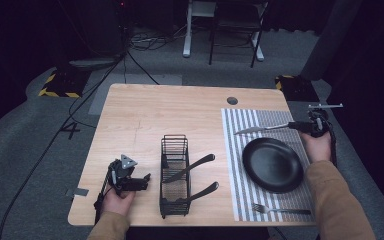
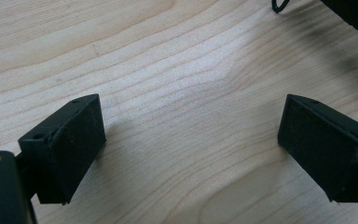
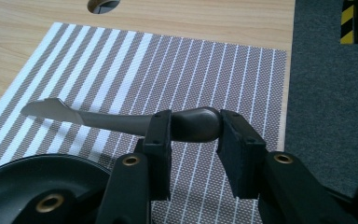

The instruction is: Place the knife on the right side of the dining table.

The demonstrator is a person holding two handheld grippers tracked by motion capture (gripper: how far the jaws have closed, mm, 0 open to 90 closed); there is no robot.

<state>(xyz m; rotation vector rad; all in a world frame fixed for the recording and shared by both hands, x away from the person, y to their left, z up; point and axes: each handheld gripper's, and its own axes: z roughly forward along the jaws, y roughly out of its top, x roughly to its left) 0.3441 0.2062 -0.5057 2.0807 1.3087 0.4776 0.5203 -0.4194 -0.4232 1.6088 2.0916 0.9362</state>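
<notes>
1. The left gripper point(image 1: 142, 179) rests low at the table's near left, held level in the left hand point(image 1: 117, 200), jaws spread wide with nothing between them.
2. The right gripper point(image 1: 296, 125) (held in the right hand point(image 1: 317, 146), arm stretched forward) has its jaws clamped on a knife handle point(image 3: 196, 125).

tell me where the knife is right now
The knife sits in the right gripper above the striped placemat, just beyond the black plate, high view's right side.

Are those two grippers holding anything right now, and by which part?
The right gripper holds a knife by the end of its dark handle, blade out over the placemat. The left gripper is open, holding nothing.
</notes>
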